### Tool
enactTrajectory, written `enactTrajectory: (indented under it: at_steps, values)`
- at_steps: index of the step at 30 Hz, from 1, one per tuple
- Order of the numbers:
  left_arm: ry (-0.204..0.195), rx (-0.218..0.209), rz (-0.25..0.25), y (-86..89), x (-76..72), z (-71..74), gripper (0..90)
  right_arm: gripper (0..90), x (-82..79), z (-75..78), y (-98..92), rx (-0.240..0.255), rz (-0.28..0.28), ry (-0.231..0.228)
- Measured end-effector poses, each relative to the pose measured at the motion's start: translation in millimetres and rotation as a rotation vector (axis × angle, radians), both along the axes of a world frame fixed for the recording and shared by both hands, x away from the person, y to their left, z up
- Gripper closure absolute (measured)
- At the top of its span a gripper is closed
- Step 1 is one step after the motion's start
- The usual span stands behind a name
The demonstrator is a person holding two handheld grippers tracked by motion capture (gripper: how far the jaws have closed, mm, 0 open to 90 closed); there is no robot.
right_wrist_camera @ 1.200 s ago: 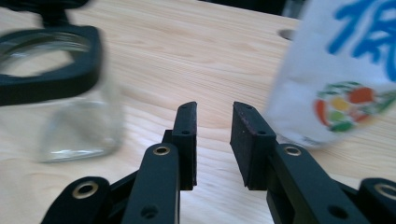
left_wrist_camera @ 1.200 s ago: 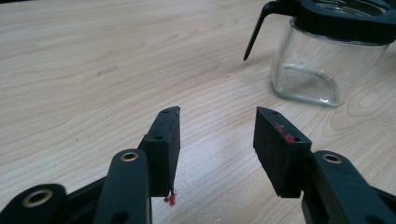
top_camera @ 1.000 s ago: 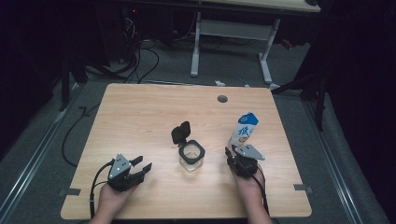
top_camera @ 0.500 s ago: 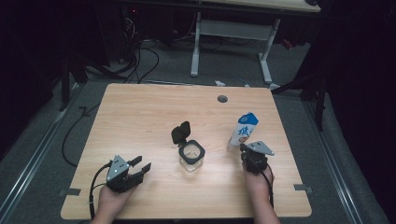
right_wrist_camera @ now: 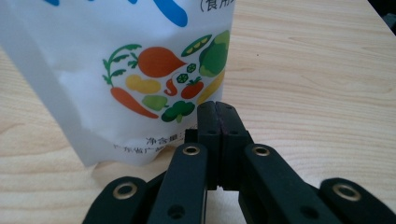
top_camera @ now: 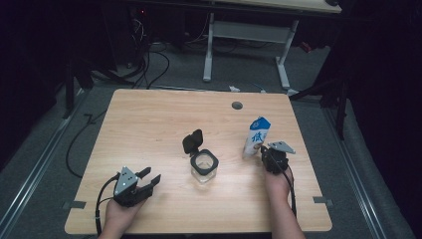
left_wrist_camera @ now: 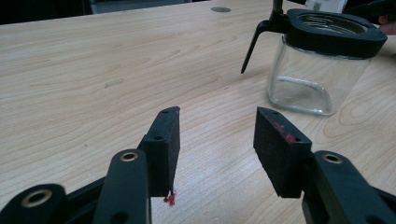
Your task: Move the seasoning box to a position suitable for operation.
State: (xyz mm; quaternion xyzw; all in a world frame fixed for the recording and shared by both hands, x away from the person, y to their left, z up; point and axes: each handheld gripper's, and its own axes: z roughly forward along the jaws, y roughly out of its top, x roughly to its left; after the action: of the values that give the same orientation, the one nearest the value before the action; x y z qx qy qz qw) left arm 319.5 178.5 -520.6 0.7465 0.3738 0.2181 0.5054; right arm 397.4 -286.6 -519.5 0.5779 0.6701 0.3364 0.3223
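The right gripper (right_wrist_camera: 217, 116) is clenched on nothing just beside the pouch (right_wrist_camera: 140, 70), whose top is cut off, while the left gripper (left_wrist_camera: 217, 140) stays released.

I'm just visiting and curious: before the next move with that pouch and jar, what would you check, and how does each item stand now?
1. White printed stand-up pouch upright: ok.
2. Square clear glass jar with its hinged black lid open: ok.
3. Right claw gripping the pouch: not ok; the jaws are shut, pressed together beside the pouch's bottom corner with nothing between them.
4. Left claw free: ok, open and empty.
5. Jar holding anything: cannot tell.
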Motion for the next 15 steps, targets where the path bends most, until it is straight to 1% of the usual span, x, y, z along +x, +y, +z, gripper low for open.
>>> enactTrajectory:
  at_steps: [1, 2, 3, 5, 11, 12, 15]
  values:
    - [0.0, -0.001, 0.0, 0.5, 0.0, 0.0, 51.3, 89.4, 1.9, -0.4, -0.5, 0.0, -0.001, -0.004]
    - [-0.001, -0.005, 0.002, 0.9, -0.1, -0.1, 51.3, 89.4, 3.5, -0.6, -0.3, 0.011, -0.009, 0.001]
    - [0.0, -0.007, 0.003, 1.3, -0.1, -0.1, 51.3, 89.3, 5.6, -0.8, -1.1, 0.008, -0.007, 0.004]
    - [0.002, -0.007, 0.002, 1.9, 0.2, -0.4, 51.3, 89.2, 9.6, -1.5, -1.3, 0.017, -0.007, 0.008]
    - [0.005, 0.001, -0.009, 0.9, 1.0, -1.7, 50.6, 85.8, 23.4, -2.9, 0.4, 0.023, -0.003, 0.015]
    - [0.003, 0.003, -0.011, 0.7, 0.9, -1.5, 50.4, 84.2, 24.4, -2.3, 0.1, 0.016, 0.002, 0.018]
    - [0.001, 0.007, -0.006, 0.6, 0.1, -1.1, 49.6, 78.6, 19.4, -1.2, 0.5, 0.028, -0.001, 0.024]
